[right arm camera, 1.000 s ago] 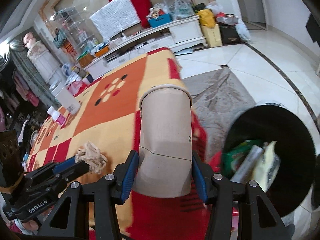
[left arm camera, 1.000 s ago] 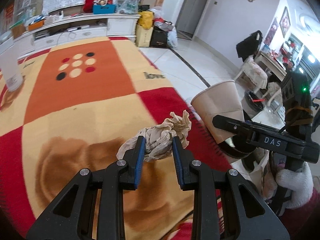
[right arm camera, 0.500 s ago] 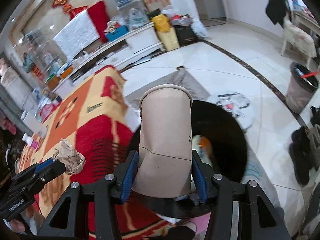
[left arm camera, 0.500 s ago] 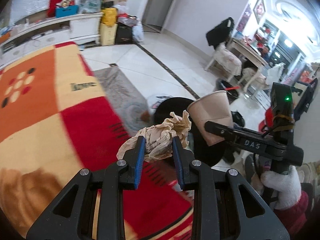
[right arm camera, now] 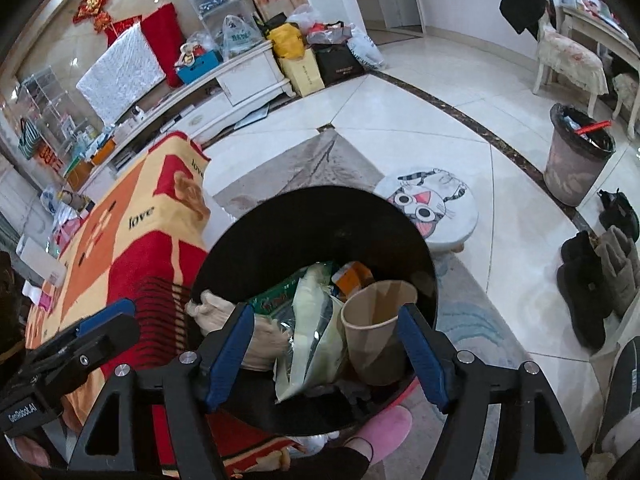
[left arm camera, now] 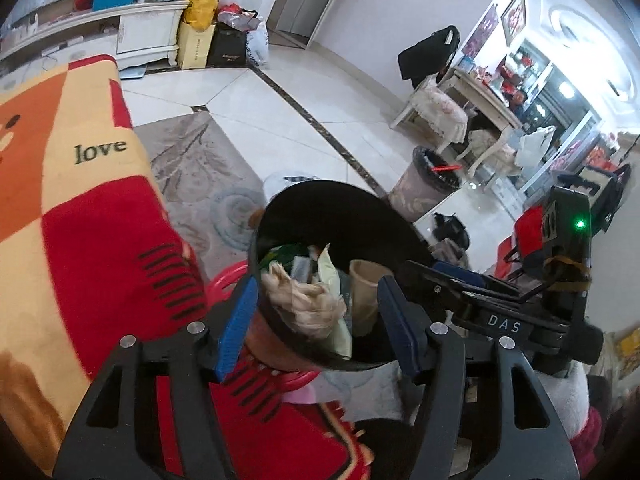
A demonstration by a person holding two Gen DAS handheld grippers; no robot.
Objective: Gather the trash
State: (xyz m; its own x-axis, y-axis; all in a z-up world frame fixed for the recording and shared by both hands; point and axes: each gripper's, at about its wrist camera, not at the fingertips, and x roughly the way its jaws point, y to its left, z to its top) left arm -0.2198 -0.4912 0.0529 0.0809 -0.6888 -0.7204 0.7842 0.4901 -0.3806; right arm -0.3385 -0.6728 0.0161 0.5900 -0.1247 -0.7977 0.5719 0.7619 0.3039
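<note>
Both grippers are being held over the black bin (right arm camera: 424,256), jaws just spread apart, nothing being gripped. Left gripper (left arm camera: 316,326): crumpled tissue (left arm camera: 310,304) is lying in the bin below it. Right gripper (right arm camera: 326,354): paper cup (right arm camera: 374,332) is sitting upright among the bin's trash, near-right side.

Both wrist fisheyes ride just behind their own fingers and tilt steeply down, close above the black trash bin (left arm camera: 320,216) (right arm camera: 320,216), which fills the lower centre of each frame. They share the bin, the red-and-orange blanket (left arm camera: 80,200) (right arm camera: 132,248) at left and the tiled floor (left arm camera: 280,108) (right arm camera: 400,120) beyond.
</note>
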